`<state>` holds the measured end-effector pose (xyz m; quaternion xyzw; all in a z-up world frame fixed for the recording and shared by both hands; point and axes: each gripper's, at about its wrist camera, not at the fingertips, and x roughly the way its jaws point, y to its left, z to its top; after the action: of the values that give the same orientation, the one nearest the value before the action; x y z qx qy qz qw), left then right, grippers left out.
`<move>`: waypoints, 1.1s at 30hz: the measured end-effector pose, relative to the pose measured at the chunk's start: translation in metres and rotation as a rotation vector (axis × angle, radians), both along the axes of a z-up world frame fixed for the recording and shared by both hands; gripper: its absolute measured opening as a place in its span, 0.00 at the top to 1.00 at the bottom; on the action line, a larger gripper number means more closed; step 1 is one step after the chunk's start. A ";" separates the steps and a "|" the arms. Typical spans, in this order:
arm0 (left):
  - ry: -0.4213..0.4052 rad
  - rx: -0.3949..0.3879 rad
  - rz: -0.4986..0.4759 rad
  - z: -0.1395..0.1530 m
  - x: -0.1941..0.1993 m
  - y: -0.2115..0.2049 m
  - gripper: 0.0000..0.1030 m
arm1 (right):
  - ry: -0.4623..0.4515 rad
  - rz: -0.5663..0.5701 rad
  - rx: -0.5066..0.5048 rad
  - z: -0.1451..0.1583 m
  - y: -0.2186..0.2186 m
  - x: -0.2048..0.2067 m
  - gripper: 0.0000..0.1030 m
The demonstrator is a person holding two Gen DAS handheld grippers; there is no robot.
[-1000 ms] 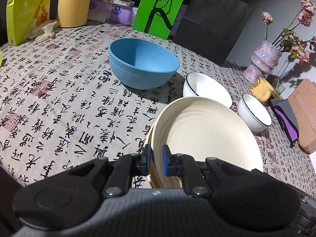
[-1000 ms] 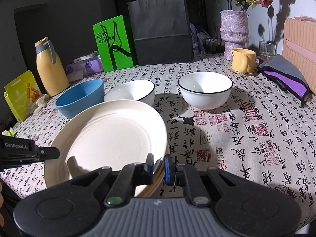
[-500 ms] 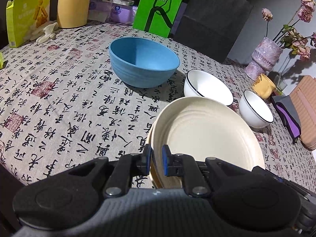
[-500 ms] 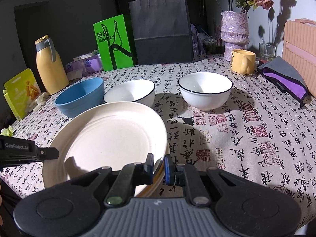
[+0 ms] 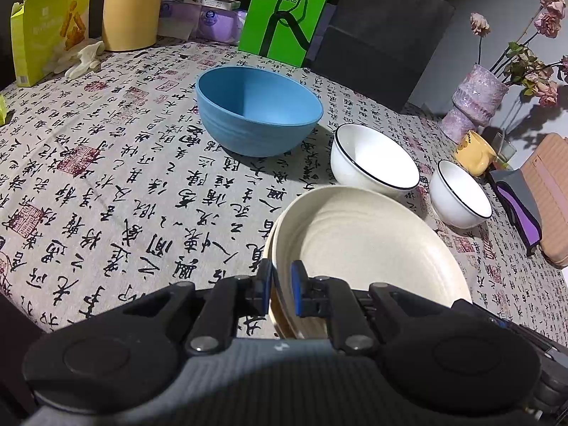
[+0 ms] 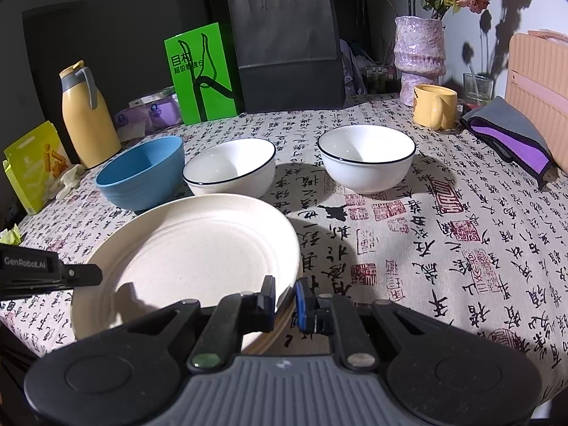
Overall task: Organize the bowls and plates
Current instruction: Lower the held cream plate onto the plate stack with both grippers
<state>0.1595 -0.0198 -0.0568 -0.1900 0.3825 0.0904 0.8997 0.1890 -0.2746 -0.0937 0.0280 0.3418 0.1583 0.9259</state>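
Table [image 6: 461,248], patterned cloth. Cream plate [image 6: 198,259] near edge, atop another plate. Left gripper [image 5: 281,291] clamped on plate's left rim; right gripper [image 6: 285,300] clamped on right rim. Blue bowl [image 5: 257,108] and two white bowls beyond

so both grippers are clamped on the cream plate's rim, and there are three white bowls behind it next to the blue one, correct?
Not quite: there are two white bowls, not three, as the right wrist view shows. The rest holds: the left gripper and right gripper both clamp the cream plate at its rim, with the blue bowl beside the white ones.
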 end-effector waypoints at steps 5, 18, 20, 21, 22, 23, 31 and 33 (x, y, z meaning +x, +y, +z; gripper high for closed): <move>-0.011 0.021 -0.004 -0.001 0.001 -0.001 0.88 | -0.009 0.001 -0.011 0.000 0.002 -0.001 0.88; -0.054 0.167 -0.040 -0.005 0.000 -0.017 0.88 | -0.054 0.002 -0.074 0.000 0.009 -0.006 0.88; -0.056 0.171 -0.039 -0.005 0.000 -0.017 0.88 | -0.053 0.002 -0.076 0.000 0.009 -0.006 0.88; -0.057 0.169 -0.039 -0.006 0.000 -0.017 0.88 | -0.053 0.003 -0.074 -0.001 0.009 -0.006 0.88; -0.058 0.166 -0.038 -0.006 0.000 -0.016 0.88 | -0.053 0.003 -0.072 -0.001 0.008 -0.006 0.88; -0.058 0.164 -0.038 -0.006 0.000 -0.016 0.88 | -0.053 0.003 -0.073 -0.001 0.008 -0.006 0.88; -0.062 0.152 -0.038 -0.006 0.000 -0.014 0.88 | -0.055 0.008 -0.081 -0.001 0.009 -0.006 0.87; -0.062 0.151 -0.038 -0.006 -0.001 -0.014 0.88 | -0.056 0.010 -0.083 -0.001 0.009 -0.006 0.87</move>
<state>0.1588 -0.0338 -0.0631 -0.1171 0.3501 0.0960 0.9244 0.1826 -0.2655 -0.0945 -0.0165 0.3221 0.1492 0.9347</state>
